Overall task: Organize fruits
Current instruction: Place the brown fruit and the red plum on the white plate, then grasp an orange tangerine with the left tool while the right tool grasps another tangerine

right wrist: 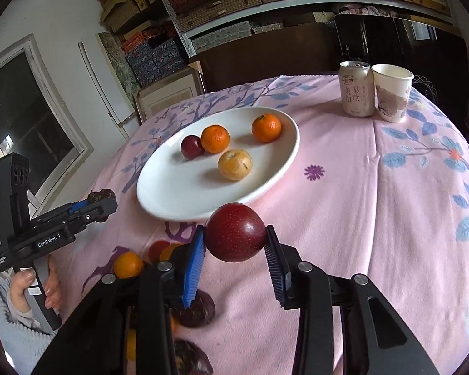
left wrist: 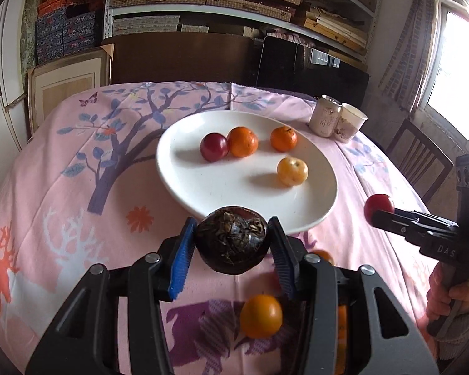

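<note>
Left wrist view shows my left gripper (left wrist: 233, 243) clamped on a dark fruit (left wrist: 233, 243), held above the cloth just short of the plate (left wrist: 203, 184). My right gripper (right wrist: 234, 234) pinches a plum (right wrist: 234, 232) the same way, near the plate's front rim. Four fruits already sit on the plate; an orange (left wrist: 261, 315) and others remain on the cloth below me. Risks as I judge them: both rounds are held only at their sides and could slip out. Dropped from height, either could roll off the shallow plate or knock the yellow fruit (right wrist: 235, 165). Both grippers heading there together could collide.

Black hand-held gripper (right wrist: 234, 243) — blue ribbed pads, silver screws.
</note>
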The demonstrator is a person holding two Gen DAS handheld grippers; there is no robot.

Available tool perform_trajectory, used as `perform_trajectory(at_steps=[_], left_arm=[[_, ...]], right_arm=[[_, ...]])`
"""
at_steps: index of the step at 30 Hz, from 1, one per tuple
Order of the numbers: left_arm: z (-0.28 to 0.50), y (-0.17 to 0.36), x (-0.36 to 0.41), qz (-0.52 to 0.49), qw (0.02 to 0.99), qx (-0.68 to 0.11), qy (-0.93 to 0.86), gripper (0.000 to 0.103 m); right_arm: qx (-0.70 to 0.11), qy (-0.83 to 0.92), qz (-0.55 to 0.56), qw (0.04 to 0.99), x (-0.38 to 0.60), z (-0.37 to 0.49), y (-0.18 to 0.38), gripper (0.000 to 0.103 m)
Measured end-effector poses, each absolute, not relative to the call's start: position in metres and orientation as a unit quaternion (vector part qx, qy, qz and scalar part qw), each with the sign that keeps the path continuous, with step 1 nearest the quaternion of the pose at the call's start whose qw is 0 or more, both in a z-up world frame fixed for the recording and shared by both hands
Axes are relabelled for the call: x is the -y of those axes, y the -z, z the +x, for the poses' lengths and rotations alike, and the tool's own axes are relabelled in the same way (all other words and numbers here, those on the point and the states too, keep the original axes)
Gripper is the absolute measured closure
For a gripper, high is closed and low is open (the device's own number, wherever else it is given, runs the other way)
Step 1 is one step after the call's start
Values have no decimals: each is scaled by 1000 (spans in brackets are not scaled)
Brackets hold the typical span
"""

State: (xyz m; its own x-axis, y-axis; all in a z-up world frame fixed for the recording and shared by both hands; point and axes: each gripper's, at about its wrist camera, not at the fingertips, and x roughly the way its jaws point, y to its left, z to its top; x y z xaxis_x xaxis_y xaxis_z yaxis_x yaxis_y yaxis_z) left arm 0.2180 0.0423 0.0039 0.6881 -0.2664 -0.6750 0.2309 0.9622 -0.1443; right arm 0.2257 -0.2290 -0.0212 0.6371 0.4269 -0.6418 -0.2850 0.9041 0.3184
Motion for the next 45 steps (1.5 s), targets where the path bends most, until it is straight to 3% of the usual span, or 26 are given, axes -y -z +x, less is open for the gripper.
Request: perform_trajectory(at_steps=[5,8,20,28,37,40,41,45], left_arm=[[253,3,-21,-16,918,-376,130,57],[261,14,-23,-15,919,-376,116,36],[222,10,-37,-2,926,-357,124,21],[174,28,-54,-9,919,-373,130,18],[165,47,-31,38,907,-396,141,18],[170,52,-32,29,898,-412,154,35],[172,55,-32,24,894,-418,159,47],[174,58,-27,24,886,-428,176,55]], right_arm=[[-387,-218,94,891,193,261,23,63],[-381,-221,107,892,189,270,27,43],[-363,-206,140,898,222,253,29,38],[-355,-187,170,900,245,236,30,27],[-359,-191,178,896,250,233,34,26],[-365,-194,170,894,245,233,36,26],[-367,-196,167,894,243,232,37,26],[-376,-209,150,890,232,231,39,26]])
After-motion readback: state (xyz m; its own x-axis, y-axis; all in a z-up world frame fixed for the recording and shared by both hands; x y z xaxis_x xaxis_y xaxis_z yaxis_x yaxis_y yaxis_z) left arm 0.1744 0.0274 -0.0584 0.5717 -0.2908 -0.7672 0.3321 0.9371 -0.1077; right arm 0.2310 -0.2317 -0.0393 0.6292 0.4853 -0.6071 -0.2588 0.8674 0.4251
